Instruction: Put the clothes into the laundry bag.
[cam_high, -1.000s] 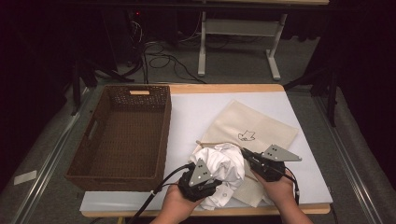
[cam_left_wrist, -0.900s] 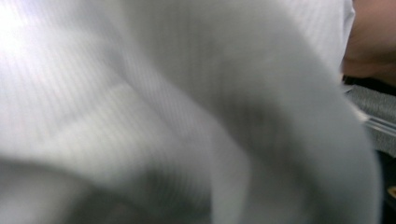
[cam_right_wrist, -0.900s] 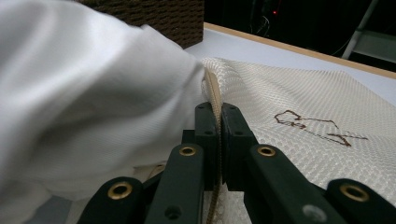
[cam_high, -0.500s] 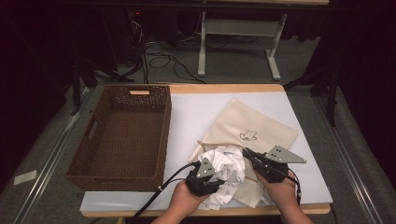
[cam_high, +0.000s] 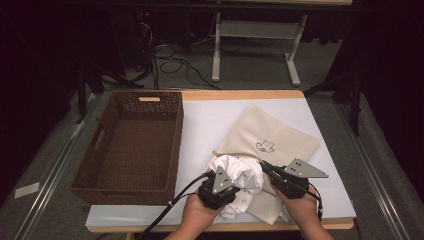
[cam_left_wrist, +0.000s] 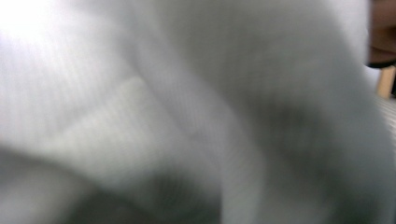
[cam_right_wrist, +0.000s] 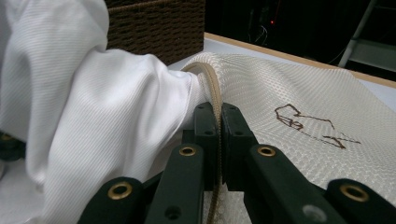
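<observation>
High view, left to right: an empty basket, then the left gripper buried in a bunched white cloth at the mouth of a mesh bag; whether it pinches the cloth I cannot tell. The right gripper is pressed together on the bag's rim. Best to keep that rim lifted taut and push the cloth deep inside.

Table: basket left, bag right.
</observation>
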